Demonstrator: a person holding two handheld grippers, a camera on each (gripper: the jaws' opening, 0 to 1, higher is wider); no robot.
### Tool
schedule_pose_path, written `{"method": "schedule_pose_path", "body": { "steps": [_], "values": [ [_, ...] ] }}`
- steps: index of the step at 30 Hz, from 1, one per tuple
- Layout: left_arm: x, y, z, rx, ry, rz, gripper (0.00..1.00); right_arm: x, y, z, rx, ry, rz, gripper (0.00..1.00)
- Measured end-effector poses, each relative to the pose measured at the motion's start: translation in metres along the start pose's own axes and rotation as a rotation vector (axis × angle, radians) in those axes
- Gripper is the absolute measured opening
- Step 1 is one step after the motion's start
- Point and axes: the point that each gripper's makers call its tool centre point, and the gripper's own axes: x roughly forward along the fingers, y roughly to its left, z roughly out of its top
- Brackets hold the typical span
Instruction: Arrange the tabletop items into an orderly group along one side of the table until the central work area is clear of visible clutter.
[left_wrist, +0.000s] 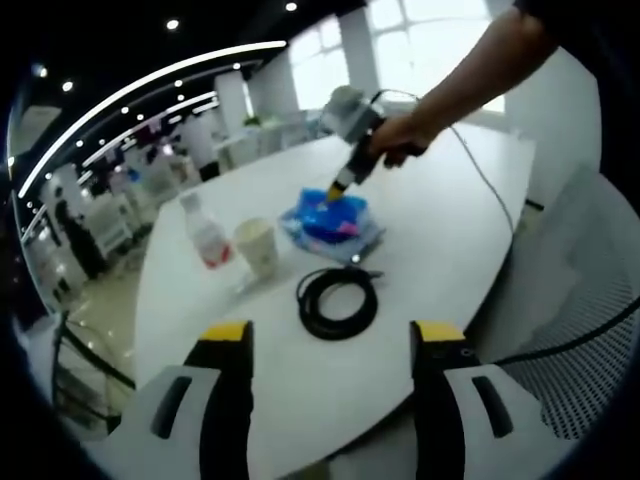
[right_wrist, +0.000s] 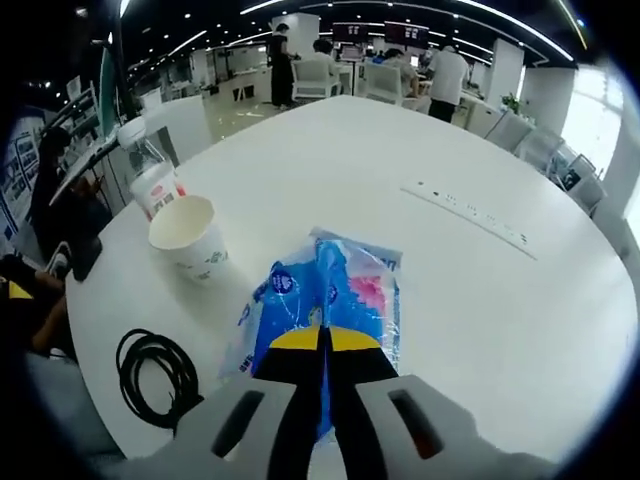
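On the round white table (right_wrist: 480, 300), the right gripper (right_wrist: 325, 340) pinches its jaws on a crinkly blue plastic packet (right_wrist: 330, 290) beside a paper cup (right_wrist: 187, 235), which could tip if the packet drags; left gripper (left_wrist: 330, 345) hovers released.

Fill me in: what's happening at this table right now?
A person is tidying a round white table. The right hand-held gripper is shut on a blue-and-pink plastic packet. The left hand-held gripper hovers open near the table edge, holding nothing. A coiled black cable, a white paper cup and a clear plastic bottle with a red label sit loosely nearby.
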Motion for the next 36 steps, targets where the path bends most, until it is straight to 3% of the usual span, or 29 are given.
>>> {"method": "schedule_pose_path", "body": {
  "steps": [6, 22, 36],
  "values": [
    [0.0, 0.0, -0.001, 0.004, 0.008, 0.0, 0.6, -0.007, -0.004, 0.002, -0.01, -0.007, 0.008, 0.0],
    [-0.001, 0.0, 0.004, -0.023, -0.013, 0.002, 0.62, -0.05, -0.024, 0.025, -0.053, -0.067, 0.029, 0.0],
    [-0.001, 0.002, 0.006, -0.051, -0.021, 0.022, 0.7, -0.071, -0.03, 0.033, -0.147, -0.054, 0.073, 0.0]
  ]
}}
